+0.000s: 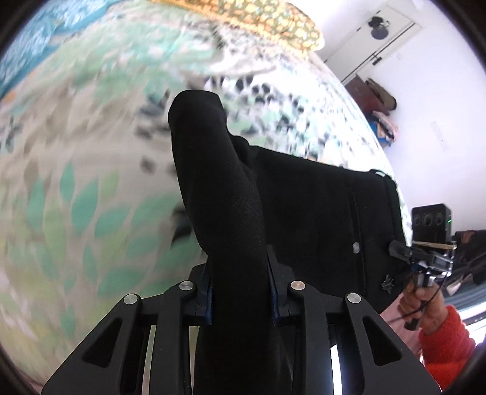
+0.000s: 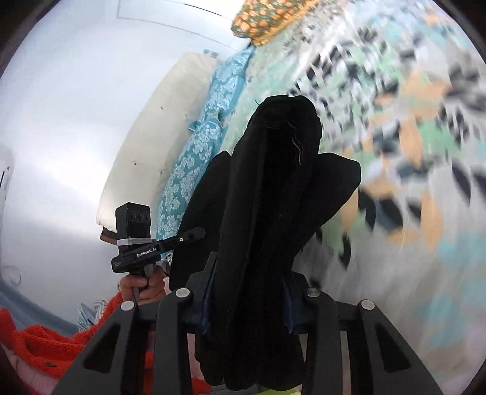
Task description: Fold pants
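Between the two fingers of the left gripper (image 1: 240, 291), a thick bunched fold of the black pants (image 1: 303, 206) is clamped, the blue-edged pads (image 1: 209, 299) pressing on the cloth from both sides. The fold rises away from the jaws and hides the fingertips, so how far the fingers reach cannot be made out. To the right, the rest of the garment hangs as a broad dark sheet over the leaf-patterned bedspread (image 1: 85, 188), which is smeared by motion blur. At the sheet's far right edge the right gripper (image 1: 401, 250) shows small, its jaws partly buried in the cloth, held by a hand (image 1: 425, 300) in an orange sleeve (image 1: 446, 337); the frame cuts off the arm. In the right wrist view, the right gripper (image 2: 246, 300) likewise bites a heavy wad of the pants (image 2: 273, 188), which fills the gap between its fingers and blocks most of the middle of the view. Left of it, the left gripper (image 2: 188, 235) pokes into the hanging fabric, its tips hidden behind the cloth, a hand (image 2: 142, 285) around its handle. A blue damask pillow (image 2: 200, 152) and a cream mattress edge (image 2: 145, 145) lie far left, and a yellow-orange patterned cushion (image 2: 261, 18) is cut off at the top. The bedspread on the right is too blurred to read.
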`<action>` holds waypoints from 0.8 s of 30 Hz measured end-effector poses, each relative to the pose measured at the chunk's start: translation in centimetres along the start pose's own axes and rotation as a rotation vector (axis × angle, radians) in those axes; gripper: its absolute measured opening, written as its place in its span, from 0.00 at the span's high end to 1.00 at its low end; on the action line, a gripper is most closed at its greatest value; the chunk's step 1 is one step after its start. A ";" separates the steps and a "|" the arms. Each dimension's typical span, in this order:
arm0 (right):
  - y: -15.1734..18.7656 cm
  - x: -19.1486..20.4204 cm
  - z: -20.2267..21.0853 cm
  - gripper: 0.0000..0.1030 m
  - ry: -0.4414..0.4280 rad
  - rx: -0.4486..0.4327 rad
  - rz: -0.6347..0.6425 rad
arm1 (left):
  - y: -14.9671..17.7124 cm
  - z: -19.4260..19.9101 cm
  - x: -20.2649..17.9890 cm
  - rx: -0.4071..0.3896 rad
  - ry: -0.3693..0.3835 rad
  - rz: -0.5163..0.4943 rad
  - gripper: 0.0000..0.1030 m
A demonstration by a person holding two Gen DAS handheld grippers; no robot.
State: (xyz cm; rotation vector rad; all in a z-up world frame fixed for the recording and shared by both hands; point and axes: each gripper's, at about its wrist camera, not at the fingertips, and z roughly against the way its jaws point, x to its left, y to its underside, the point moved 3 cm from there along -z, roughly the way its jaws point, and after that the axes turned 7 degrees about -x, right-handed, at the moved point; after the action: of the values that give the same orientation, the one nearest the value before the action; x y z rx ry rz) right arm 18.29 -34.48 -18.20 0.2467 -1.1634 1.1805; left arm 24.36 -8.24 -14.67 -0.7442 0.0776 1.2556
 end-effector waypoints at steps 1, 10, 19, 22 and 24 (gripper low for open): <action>-1.6 0.0 0.4 0.65 0.023 -0.016 0.019 | -1.1 -0.4 -0.4 -0.016 -0.005 0.000 0.75; -5.6 -3.5 4.0 0.00 0.600 -0.062 0.063 | -4.1 -6.1 -3.2 -0.129 -0.357 -0.121 0.35; 5.9 5.1 6.7 0.00 0.907 -0.170 0.262 | 3.7 3.1 -4.7 -0.300 -0.450 -0.218 0.03; 5.6 8.4 6.8 0.00 0.922 -0.182 0.361 | 2.4 6.2 -7.1 -0.360 -0.467 -0.264 0.03; 4.5 11.0 6.8 0.00 0.921 -0.202 0.422 | 0.7 8.3 -8.4 -0.401 -0.435 -0.242 0.03</action>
State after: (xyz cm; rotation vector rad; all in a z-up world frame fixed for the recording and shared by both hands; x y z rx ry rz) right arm 9.83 -30.80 -8.05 -0.6735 -0.5019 1.3043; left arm 18.11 -10.63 -4.92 -0.7778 -0.6177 1.1853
